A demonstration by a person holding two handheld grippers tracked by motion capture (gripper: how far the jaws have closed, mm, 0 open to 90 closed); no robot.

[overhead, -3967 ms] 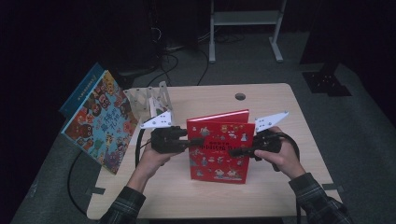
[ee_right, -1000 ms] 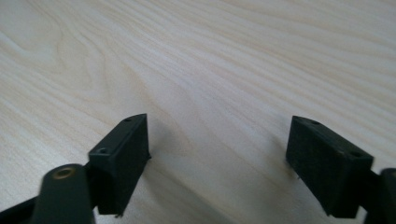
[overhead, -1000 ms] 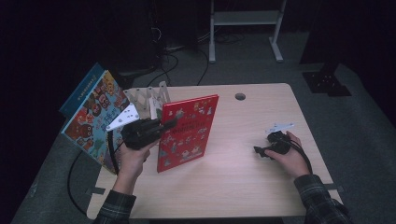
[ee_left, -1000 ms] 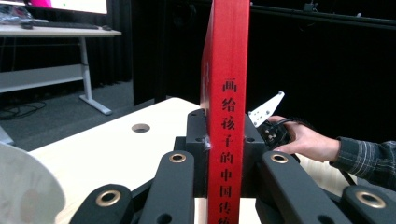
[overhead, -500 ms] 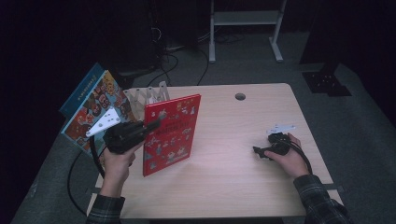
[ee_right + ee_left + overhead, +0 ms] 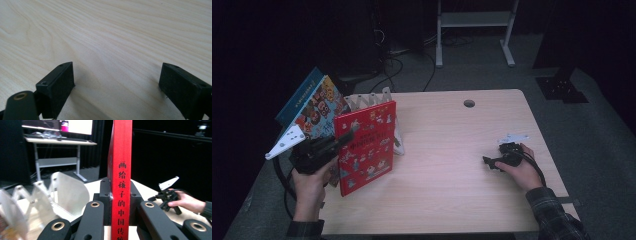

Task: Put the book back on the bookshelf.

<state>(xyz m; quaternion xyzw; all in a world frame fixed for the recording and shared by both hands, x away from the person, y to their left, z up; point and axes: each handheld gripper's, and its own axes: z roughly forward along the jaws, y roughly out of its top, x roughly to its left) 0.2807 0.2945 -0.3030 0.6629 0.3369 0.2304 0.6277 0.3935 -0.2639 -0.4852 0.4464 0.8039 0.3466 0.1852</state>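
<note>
Left claw (image 6: 343, 138) holds the red book (image 6: 367, 145) upright; next slot it into the rack (image 6: 371, 98); right claw (image 6: 490, 162) wide, empty

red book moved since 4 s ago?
Yes. The red book, clamped in the left gripper, has gone left from the table's middle toward the white rack, now standing upright.

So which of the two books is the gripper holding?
The red book, clamped upright by its spine in the left gripper. The blue-edged picture book leans in the rack behind, untouched.
</note>
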